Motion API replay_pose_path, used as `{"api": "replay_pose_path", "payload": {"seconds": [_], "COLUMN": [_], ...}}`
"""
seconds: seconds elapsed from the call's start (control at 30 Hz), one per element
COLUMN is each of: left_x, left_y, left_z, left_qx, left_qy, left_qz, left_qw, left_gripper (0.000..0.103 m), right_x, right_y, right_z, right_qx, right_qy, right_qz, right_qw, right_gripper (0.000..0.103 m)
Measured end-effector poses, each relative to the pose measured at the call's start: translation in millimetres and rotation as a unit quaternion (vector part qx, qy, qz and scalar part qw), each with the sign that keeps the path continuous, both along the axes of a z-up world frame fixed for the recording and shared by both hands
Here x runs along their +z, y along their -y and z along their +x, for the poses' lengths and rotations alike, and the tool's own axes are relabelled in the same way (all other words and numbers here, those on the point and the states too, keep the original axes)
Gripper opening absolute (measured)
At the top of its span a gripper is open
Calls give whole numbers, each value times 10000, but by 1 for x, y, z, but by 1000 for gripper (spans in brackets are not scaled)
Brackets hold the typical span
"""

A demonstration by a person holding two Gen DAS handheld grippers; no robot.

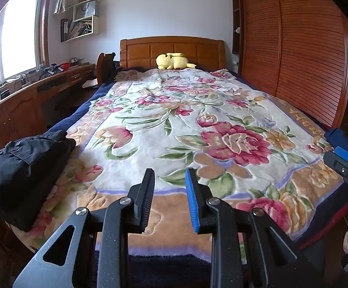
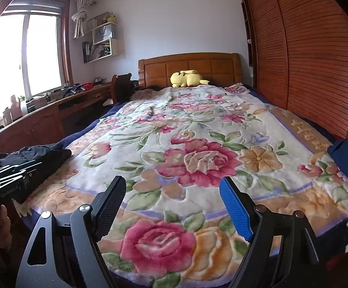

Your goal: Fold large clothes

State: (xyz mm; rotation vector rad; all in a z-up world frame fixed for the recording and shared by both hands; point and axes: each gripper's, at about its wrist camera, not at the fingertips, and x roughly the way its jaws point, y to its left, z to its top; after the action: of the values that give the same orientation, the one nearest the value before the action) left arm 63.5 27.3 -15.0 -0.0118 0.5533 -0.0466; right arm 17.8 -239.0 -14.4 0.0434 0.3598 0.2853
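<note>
Both claws hover empty over the flowered blanket point(image 1: 174, 124), the left gripper point(image 1: 169, 198) with jaws narrowly apart and the right gripper point(image 2: 172, 206) spread wide, while the folded black garment point(image 1: 22, 160) lies left of both at the bed's edge

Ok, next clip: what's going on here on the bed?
A person holds a gripper in each hand over the foot of a bed with a floral blanket. The left gripper has a narrow gap between its fingers and the right gripper is wide open; neither holds anything. A dark garment lies bunched at the bed's left edge, and something blue sits at the right edge. Folding has not visibly begun.
</note>
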Motion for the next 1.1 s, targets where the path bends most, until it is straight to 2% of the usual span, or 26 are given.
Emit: {"api": "replay_pose_path", "payload": {"seconds": [1.1], "left_x": [3], "left_y": [3], "left_z": [-4], "left_qx": [-1], "left_qy": [26], "left_qz": [2], "left_qw": [10000], "left_gripper": [27], "right_x": [1], "right_y": [5], "right_z": [1], "right_qx": [17], "right_qy": [18], "right_qz": [26], "right_qw": [10000], "right_gripper": [82]}}
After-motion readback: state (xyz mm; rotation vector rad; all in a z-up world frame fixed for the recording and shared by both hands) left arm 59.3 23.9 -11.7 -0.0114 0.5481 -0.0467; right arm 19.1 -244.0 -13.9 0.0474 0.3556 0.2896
